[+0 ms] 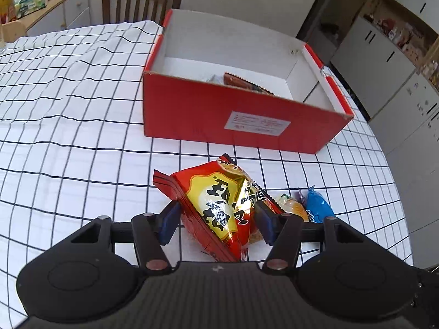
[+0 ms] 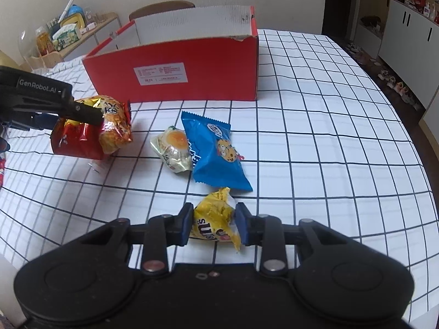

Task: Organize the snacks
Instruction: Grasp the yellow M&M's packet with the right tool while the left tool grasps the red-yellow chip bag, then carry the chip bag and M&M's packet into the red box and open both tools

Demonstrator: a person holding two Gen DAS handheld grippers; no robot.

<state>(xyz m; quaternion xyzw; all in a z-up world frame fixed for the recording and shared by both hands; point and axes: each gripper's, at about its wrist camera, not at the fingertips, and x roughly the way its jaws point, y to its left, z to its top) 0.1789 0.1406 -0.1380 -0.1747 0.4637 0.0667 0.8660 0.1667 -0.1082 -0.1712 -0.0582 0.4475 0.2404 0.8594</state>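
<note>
Left gripper [image 1: 216, 219]: clamped on two red-and-yellow snack packs [image 1: 219, 205] at once; in the right wrist view the bundle looks lifted off the cloth, pads biting mid-pack.
Right gripper [image 2: 214, 226]: closed narrow on a yellow candy pack [image 2: 215, 223], pads pinching both sides; pack looks to be still on the table or barely off, can't tell.
Box [image 1: 241, 120]: red, open top, white inside, sits just behind the snacks; a couple of packs already lie in it.
Left on table: blue cookie pack [image 2: 216, 150] and pale egg-print pack [image 2: 172, 148], touching each other, between the two grippers, near the box front.
Table [image 1: 68, 109]: white grid cloth, some wrinkles to the far left.
Step in hand: prob. carry both loads over the box wall and drop inside.
How to do well: lift L bundle clear of the front rim before moving fwd; two packs in one grip may slip, so keep the squeeze steady, no tilt.
R side: raise straight up, pack is crinkly and held near its edge; go over the rim, release low.
Order: one hand at a time to avoid a clash over the box.
</note>
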